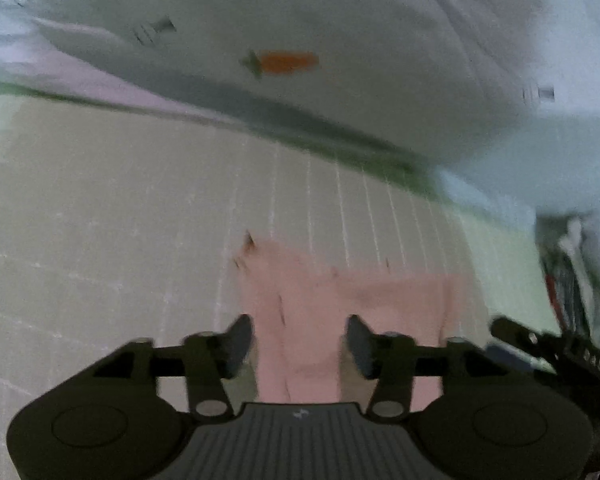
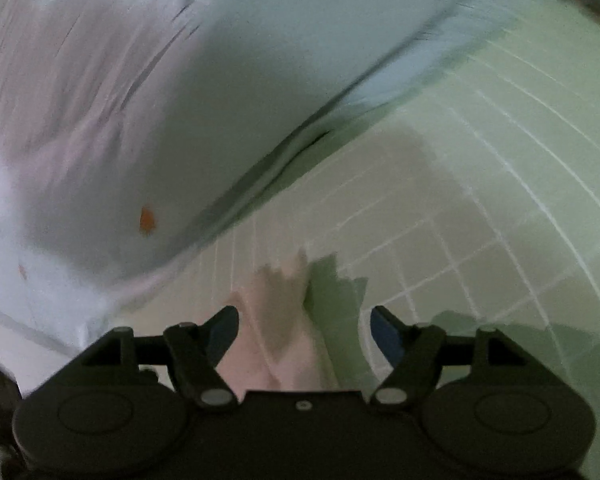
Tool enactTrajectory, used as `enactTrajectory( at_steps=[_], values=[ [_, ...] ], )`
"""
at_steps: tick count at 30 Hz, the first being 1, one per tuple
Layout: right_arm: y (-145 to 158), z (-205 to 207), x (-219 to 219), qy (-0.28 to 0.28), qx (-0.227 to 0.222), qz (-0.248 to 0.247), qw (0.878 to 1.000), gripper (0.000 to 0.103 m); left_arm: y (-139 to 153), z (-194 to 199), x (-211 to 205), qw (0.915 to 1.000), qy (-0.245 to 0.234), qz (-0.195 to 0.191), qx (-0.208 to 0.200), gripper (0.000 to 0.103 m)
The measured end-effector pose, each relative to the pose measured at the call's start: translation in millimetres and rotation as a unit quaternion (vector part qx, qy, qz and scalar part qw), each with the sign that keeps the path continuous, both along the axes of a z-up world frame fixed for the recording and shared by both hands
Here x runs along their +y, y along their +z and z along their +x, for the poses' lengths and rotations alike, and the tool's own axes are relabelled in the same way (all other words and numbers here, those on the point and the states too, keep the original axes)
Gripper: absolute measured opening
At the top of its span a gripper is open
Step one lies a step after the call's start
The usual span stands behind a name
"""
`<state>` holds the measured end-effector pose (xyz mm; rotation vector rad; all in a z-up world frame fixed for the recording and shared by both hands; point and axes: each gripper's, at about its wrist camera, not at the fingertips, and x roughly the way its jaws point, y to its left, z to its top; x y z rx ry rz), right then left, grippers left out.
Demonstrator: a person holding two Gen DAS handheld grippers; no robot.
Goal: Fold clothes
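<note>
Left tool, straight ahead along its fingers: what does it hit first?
Most likely the pink cloth, which lies between and just past the open left tool on the gridded mat. The white carrot-print fabric sits farther off. The picture is blurred, so depth is uncertain.

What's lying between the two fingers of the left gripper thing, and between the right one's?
In each wrist view, pink cloth lies between the open left gripper fingers and the open right gripper fingers, on the green gridded mat; no pad presses it.

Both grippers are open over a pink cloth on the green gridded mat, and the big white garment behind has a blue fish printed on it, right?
Not a blue fish: the left wrist view shows an orange carrot on the white garment. The rest holds.
</note>
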<state>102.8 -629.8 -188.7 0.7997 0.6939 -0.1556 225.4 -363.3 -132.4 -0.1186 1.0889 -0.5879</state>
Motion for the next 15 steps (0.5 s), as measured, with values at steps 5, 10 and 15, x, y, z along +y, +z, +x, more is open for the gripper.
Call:
enactTrajectory(
  at_steps=[5, 10, 15],
  values=[
    [-13, 23, 19, 0.047, 0.024, -0.029, 0.998, 0.036, -16, -8, -16, 0.9994, -0.022, 0.003, 0.028, 0.031],
    [1, 10, 24, 0.053, -0.022, -0.052, 0.997, 0.008, 9, -19, -9, 0.9993, -0.024, 0.019, -0.02, 0.003],
    [28, 2, 23, 0.057, -0.08, -0.07, 0.993, 0.008, 55, -24, 11, 0.9958, -0.005, -0.039, -0.082, 0.003]
  ],
)
